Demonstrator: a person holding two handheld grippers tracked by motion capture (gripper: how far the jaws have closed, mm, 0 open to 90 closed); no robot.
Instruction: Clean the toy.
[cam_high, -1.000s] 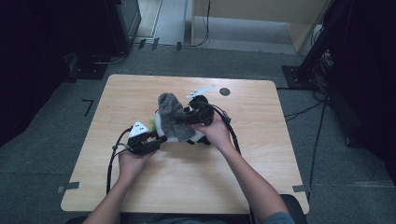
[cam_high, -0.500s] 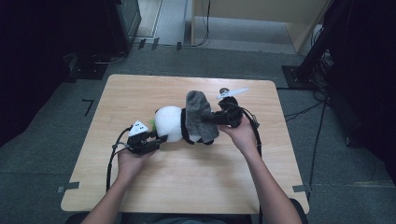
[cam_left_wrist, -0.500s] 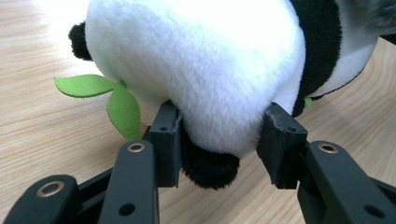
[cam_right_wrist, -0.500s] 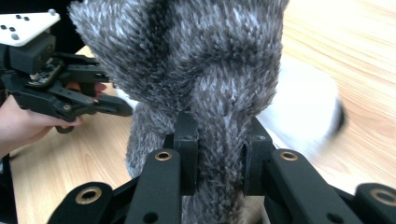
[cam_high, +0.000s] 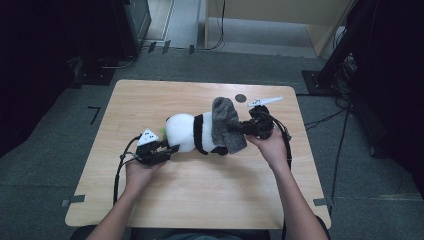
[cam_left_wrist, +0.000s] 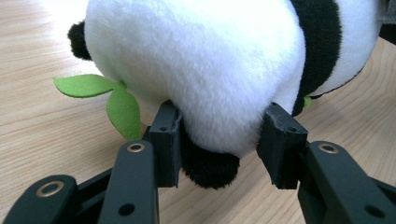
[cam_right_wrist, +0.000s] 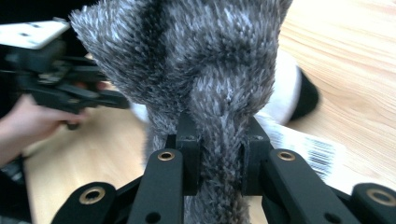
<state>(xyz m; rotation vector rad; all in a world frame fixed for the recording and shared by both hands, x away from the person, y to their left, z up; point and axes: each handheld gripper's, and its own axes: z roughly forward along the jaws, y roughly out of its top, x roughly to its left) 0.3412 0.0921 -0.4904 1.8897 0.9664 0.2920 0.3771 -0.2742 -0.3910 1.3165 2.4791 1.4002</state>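
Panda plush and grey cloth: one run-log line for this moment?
left gripper: shut on panda plush | right gripper: shut on grey fuzzy cloth | cloth draped over plush | plush on table

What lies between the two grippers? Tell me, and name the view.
In the high view, the plush panda spans the gap: the left gripper pinches its white end, and the right gripper clamps the grey furry cloth at the other end.

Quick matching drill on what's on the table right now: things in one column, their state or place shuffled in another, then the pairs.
1. panda plush
2. grey fuzzy cloth
3. green felt leaves
4. dark round spot

A. pinched by the right gripper
B. on the tabletop beyond the plush
C. held at one end by the left gripper
D. lying on the wood beside the plush

Pairs: 1-C, 2-A, 3-D, 4-B
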